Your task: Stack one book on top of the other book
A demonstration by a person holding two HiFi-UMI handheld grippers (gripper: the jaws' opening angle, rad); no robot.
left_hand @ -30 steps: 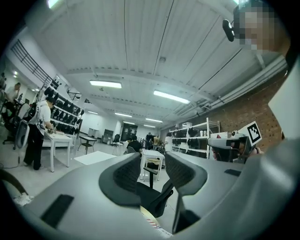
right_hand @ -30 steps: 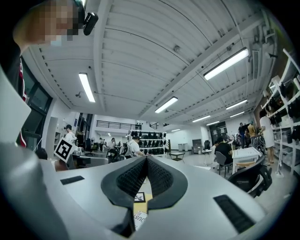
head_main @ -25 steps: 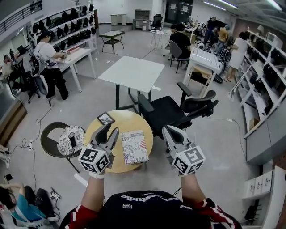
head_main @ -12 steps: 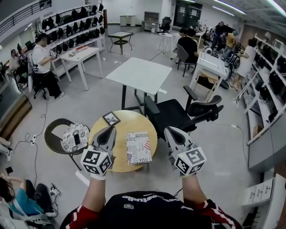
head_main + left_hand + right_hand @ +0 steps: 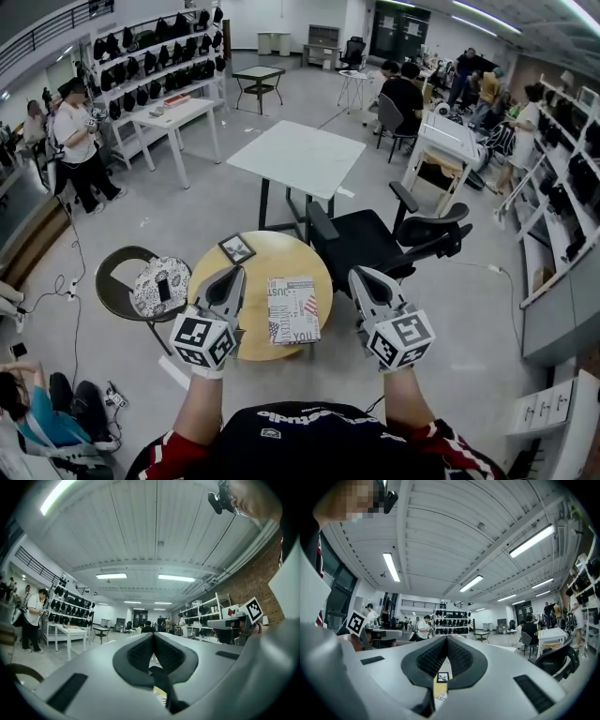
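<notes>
A book with a printed white, red and blue cover point(image 5: 292, 309) lies flat on the round wooden table point(image 5: 258, 281). A small dark-bordered square book point(image 5: 236, 248) lies near the table's far edge. My left gripper point(image 5: 233, 274) hovers over the table's left part, just left of the printed book, shut and holding nothing. My right gripper point(image 5: 359, 275) hangs past the table's right edge, shut on nothing. In the left gripper view the pads point(image 5: 140, 651) meet at the tip. In the right gripper view the jaws meet, and the small book point(image 5: 443, 677) shows below them.
A black office chair point(image 5: 375, 239) stands right behind the table on the right. A folding chair with a patterned cushion point(image 5: 155, 289) is at the table's left. A white square table point(image 5: 305, 155) stands further back. People stand and sit around the room's edges.
The left gripper's jaws, spread apart a second ago, have closed together with nothing between them. The right gripper has kept still.
</notes>
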